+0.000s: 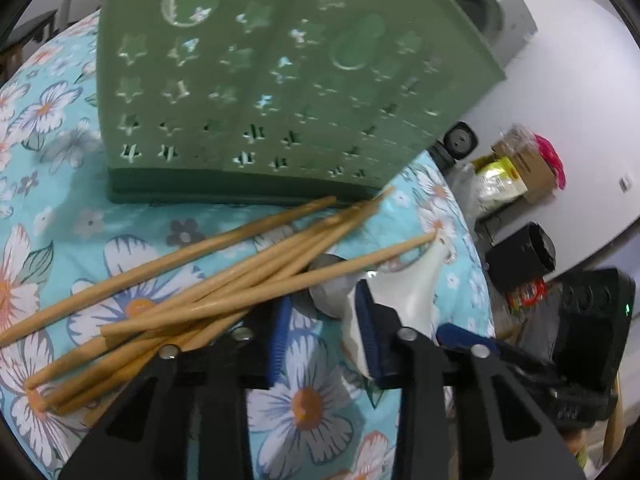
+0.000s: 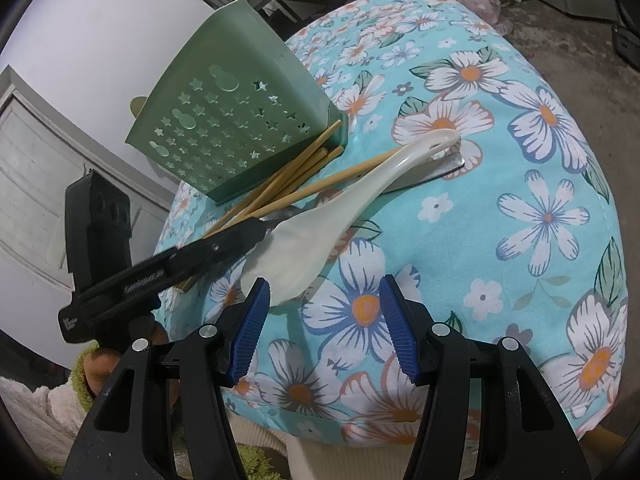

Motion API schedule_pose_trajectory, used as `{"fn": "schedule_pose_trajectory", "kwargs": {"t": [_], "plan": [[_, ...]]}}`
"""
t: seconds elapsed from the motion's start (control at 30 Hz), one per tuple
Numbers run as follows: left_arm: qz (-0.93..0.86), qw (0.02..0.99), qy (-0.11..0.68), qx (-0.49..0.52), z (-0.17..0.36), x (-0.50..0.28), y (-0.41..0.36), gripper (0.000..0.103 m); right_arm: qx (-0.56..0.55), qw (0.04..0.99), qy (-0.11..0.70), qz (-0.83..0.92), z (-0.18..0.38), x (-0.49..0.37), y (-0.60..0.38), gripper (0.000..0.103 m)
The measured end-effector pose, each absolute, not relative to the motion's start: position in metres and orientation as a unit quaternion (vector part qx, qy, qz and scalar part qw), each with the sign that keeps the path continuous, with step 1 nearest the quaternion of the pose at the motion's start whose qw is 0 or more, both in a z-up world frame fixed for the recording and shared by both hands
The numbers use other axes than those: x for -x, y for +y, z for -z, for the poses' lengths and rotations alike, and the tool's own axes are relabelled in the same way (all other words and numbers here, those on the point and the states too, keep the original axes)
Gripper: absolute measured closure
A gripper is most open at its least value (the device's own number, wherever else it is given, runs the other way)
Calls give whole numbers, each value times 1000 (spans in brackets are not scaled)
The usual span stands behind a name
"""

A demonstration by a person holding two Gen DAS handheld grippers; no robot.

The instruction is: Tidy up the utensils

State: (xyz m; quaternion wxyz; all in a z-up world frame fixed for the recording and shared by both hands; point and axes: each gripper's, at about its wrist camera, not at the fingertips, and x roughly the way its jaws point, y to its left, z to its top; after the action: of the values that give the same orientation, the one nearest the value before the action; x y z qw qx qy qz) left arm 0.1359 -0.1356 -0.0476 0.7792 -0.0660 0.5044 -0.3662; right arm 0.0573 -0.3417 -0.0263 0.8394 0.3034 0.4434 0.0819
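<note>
Item: floral tablecloth [image 2: 500, 240], turquoise, covering a rounded table.

Item: green perforated utensil holder [image 1: 256, 80], standing at the far side, star cut-outs in its wall; its top edge ran out of the left wrist view.

Item: wooden chopsticks [image 1: 224, 272], a loose heap lying just before the holder, tips against its base.

Item: white ceramic spoon [image 2: 320, 224], lying across the cloth beside the heap, handle pointing away, bowl nearest the grippers.

Item: metal utensil [image 2: 440, 168], partly under the spoon's handle; its kind was hard to tell.

Left gripper [image 1: 326, 320]: jaws narrowed about the spoon's bowl, one blue pad against its edge; whether both pads pressed firmly I could not tell.

Right gripper [image 2: 324, 324]: jaws apart, empty, hanging over the cloth just short of the spoon.

Step in hand, by my judgement: picking up the spoon. Next would call for a secure pinch, then a lift clear of the chopsticks toward the holder.
</note>
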Motion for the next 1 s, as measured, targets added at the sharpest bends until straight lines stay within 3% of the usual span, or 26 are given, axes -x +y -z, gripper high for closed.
{"fn": "schedule_pose_trajectory", "kwargs": {"t": [0.23,0.53,0.9,1.0], "plan": [[341,788,509,57,50,-136,-140,95,-304,840,442,-81,26,-57,-341,49],[328,770,541,78,45,-125,-115,98,-268,852,443,-79,19,-53,-334,51],[324,765,550,91,44,-112,-93,99,-10,916,392,-84,-14,-40,-267,51],[323,764,550,93,44,-112,-92,99,40,916,390,-83,-10,-44,-253,55]]}}
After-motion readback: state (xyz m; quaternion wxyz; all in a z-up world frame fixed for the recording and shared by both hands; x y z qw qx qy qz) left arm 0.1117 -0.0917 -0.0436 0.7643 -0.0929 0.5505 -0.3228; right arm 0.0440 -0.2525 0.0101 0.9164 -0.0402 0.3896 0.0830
